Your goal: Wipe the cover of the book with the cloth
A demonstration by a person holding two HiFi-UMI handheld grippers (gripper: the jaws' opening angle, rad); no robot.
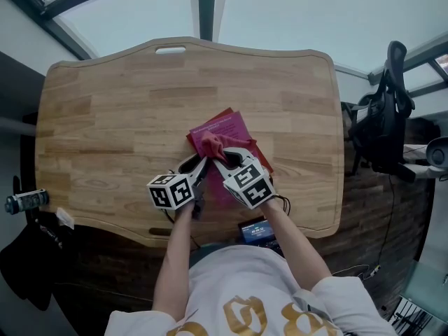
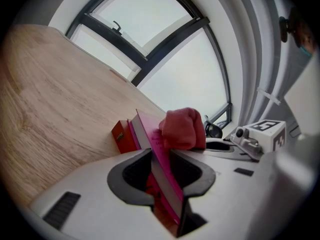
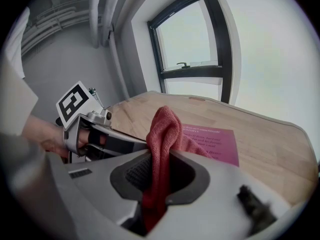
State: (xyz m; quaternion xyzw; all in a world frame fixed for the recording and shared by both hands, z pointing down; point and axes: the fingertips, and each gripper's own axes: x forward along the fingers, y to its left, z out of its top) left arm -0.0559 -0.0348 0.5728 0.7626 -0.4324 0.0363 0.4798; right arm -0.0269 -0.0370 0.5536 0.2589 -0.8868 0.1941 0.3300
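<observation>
Bright window daylight — fisheye-warped edges.

The head view looks steeply down on the table (image 1: 105, 117), with the left gripper (image 1: 199, 164) and right gripper (image 1: 221, 161) near centre. The 2 gripper views ride close behind their jaws, facing the windows (image 2: 150, 14) beyond. All 3 views share the book (image 1: 231, 126) and cloth (image 1: 212, 144) at the jaw tips.

White print in several lines on the pink cover of the book (image 3: 212, 141), too small and blurred to read. Black-and-white square code markers on the left cube (image 1: 171, 191) and right cube (image 1: 250, 184). Gold print on the white shirt (image 1: 238, 275), cut off, illegible.
</observation>
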